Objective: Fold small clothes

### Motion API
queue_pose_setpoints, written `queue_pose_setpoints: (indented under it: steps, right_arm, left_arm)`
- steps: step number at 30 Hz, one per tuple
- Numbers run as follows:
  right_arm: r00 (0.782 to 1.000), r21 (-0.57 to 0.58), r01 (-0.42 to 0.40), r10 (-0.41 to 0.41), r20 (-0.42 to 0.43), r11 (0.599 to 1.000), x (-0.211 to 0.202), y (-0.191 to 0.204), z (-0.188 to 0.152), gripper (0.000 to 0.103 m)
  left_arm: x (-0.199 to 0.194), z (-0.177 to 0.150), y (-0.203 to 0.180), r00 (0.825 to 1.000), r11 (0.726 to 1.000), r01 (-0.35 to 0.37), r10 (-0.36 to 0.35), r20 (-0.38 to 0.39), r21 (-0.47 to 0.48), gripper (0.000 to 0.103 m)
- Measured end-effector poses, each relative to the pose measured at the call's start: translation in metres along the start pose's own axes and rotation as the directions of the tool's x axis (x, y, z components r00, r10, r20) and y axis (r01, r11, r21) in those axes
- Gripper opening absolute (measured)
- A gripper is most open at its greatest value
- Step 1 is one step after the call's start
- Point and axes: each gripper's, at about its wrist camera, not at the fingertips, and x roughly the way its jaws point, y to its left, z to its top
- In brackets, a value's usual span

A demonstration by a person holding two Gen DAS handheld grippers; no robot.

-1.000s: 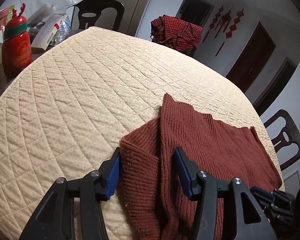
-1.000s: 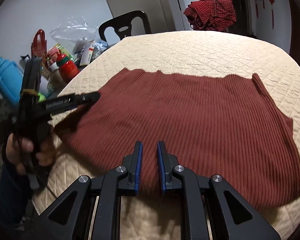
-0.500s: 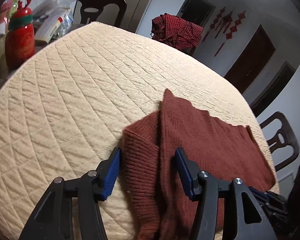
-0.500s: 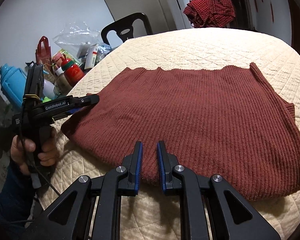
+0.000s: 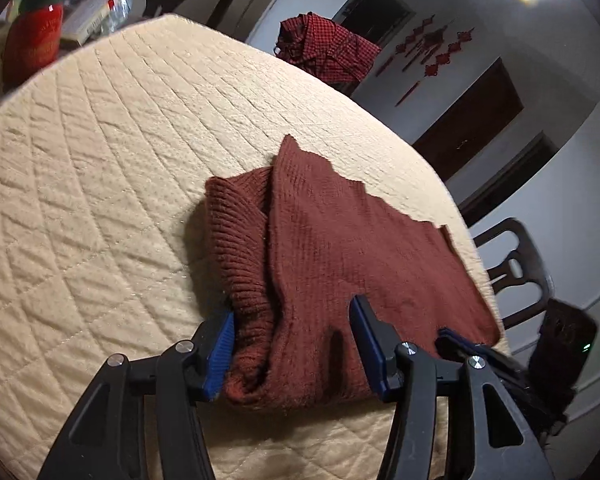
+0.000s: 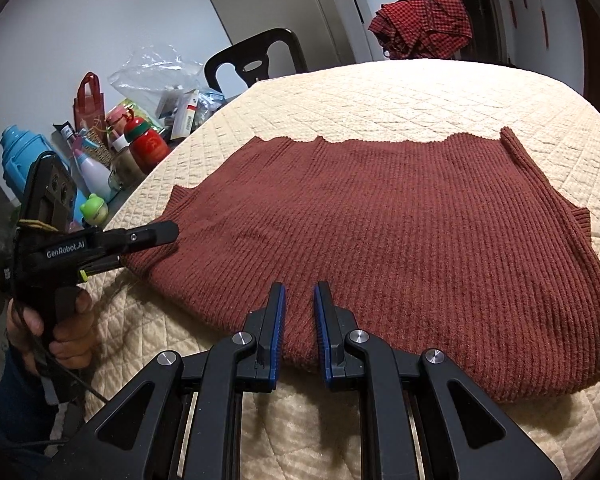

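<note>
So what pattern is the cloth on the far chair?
Red-and-black check, clearest in the right wrist view.

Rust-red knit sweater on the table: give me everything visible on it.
The rust-red ribbed knit sweater lies mostly flat on the cream quilted table cover, its wavy far edge towards the table's middle. The side at the left gripper is bunched and lifted into a fold, with fabric between that gripper's spread fingers. The right gripper has its narrowly spaced fingers on the near edge, fabric between them. A narrow ribbed strip runs down the sweater's right side.

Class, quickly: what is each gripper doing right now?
Left gripper: jaws apart, bunched sweater between them, grip unclear.
Right gripper: narrow gap over the sweater's near edge, grip unclear.
</note>
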Motion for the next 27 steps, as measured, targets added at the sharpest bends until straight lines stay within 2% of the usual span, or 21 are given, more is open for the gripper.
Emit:
queue_pose_setpoints:
  steps: [1,2,3,4,9,17,23,27]
  right_arm:
    - [1.000,0.001,0.000,0.000,0.000,1.000,0.000,0.000,0.000,0.015]
    - [1.000,0.001,0.000,0.000,-0.001,1.000,0.000,0.000,0.000,0.015]
    - [1.000,0.002,0.000,0.000,-0.003,1.000,-0.001,0.000,0.001,0.015]
    - [1.000,0.005,-0.001,0.001,-0.005,1.000,-0.001,-0.001,0.001,0.015]
    - [1.000,0.038,-0.008,0.008,0.001,0.999,-0.010,-0.007,0.003,0.015]
    - [0.997,0.105,0.062,-0.068,0.047,0.993,-0.034,-0.033,0.000,0.015]
    - [0.987,0.198,0.114,-0.135,0.091,0.973,-0.061,-0.065,-0.007,0.015]
    - [0.975,0.244,0.154,-0.188,0.122,0.957,-0.081,-0.081,-0.012,0.015]
  left_arm:
    - [0.001,0.001,0.000,1.000,1.000,0.015,-0.015,-0.005,-0.013,0.055]
    - [0.002,0.003,0.000,1.000,1.000,0.015,-0.015,-0.004,-0.016,0.039]
    - [0.003,0.002,-0.001,1.000,1.000,0.010,-0.011,-0.005,-0.015,0.029]
    - [0.004,0.002,-0.001,1.000,1.000,0.010,-0.010,-0.007,-0.018,0.025]
    - [-0.008,0.005,-0.014,0.998,1.000,0.025,-0.025,0.051,-0.008,0.022]
    - [-0.019,0.029,-0.082,0.985,0.986,0.136,-0.145,0.097,0.099,0.020]
    - [0.009,0.042,-0.151,0.968,0.947,0.235,-0.248,0.031,0.217,0.019]
    - [0.043,0.033,-0.192,0.956,0.915,0.294,-0.287,-0.066,0.276,0.019]
